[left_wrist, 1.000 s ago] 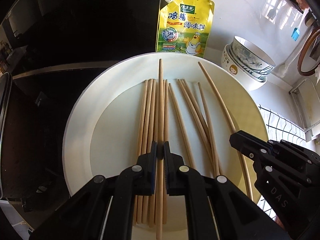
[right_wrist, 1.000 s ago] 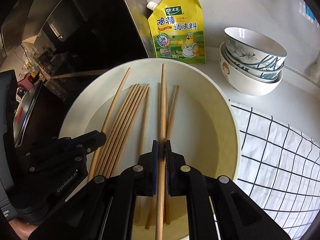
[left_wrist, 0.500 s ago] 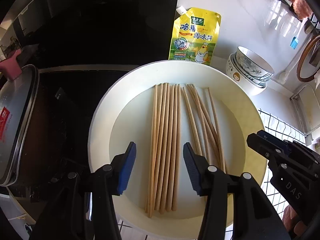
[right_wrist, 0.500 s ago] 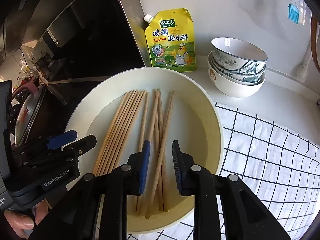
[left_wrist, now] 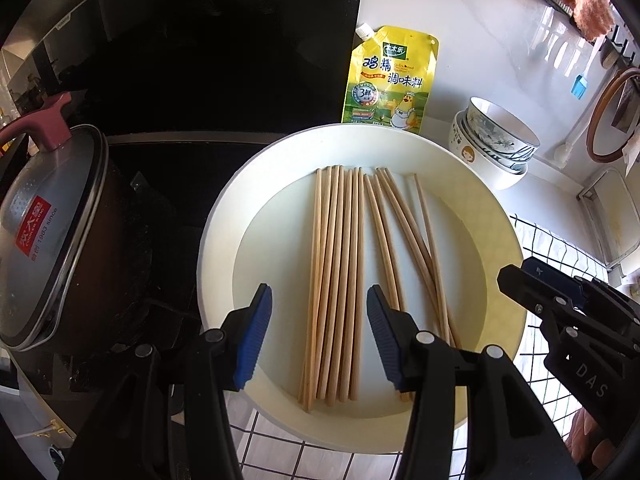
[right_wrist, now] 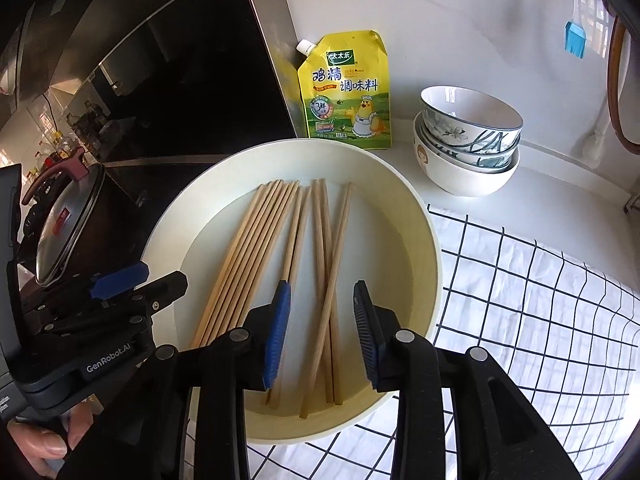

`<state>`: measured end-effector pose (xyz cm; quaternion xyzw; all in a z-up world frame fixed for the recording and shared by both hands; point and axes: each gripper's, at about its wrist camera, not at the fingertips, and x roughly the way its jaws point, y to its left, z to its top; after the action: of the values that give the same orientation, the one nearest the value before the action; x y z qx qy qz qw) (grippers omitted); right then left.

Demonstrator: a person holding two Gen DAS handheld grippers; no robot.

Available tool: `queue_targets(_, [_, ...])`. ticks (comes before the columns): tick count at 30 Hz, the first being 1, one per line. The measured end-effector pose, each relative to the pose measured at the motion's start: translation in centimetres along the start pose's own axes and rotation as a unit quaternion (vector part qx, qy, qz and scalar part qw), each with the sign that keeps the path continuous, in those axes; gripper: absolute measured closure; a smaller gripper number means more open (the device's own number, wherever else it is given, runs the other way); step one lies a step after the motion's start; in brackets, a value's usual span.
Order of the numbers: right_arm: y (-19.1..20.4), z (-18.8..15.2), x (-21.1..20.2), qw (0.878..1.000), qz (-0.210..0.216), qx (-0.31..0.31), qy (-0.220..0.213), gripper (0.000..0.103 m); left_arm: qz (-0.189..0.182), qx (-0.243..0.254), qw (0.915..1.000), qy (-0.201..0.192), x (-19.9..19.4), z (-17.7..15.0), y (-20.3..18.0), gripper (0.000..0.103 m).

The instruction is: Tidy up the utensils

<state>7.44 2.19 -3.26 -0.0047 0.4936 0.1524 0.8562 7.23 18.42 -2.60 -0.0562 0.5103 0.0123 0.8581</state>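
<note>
The wooden chopsticks are lying flat inside the shallow cream basin, every long axis running roughly away from the grippers toward the far rim. The left gripper is hovering above their near ends with its blue-padded jaws spread wide, holding nothing; a tight bundle of parallel sticks is lying directly ahead between its fingers, tips pointing straight forward. Off to that gripper's right, a looser group is fanning and crossing slightly, leaning leftward at the far end. The right gripper is likewise hanging open and empty over the near rim; the loose sticks are lying between and just ahead of its pads, while the tidy bundle is angling away to its left. Beyond the basin, a yellow seasoning pouch is standing ahead, with stacked bowls ahead and right.
</note>
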Motion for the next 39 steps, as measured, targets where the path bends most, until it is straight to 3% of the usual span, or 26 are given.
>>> queue_targets(14, [0.15,-0.07,-0.61,1.000,-0.007,0.000,-0.006,0.070,0.002,-0.001,1.0000,-0.004,-0.60,-0.44,0.16,0.051])
queue_targets(24, [0.15,-0.06,-0.75,1.000,-0.010,0.000,-0.008,0.064,0.002,-0.002,1.0000,-0.004,-0.66,-0.38,0.37,0.049])
queue_targets(39, [-0.07,-0.13,-0.76,1.000,-0.011,0.003,-0.003,0.055,0.010,-0.008,0.9999,-0.009,-0.96,-0.01,0.79,0.037])
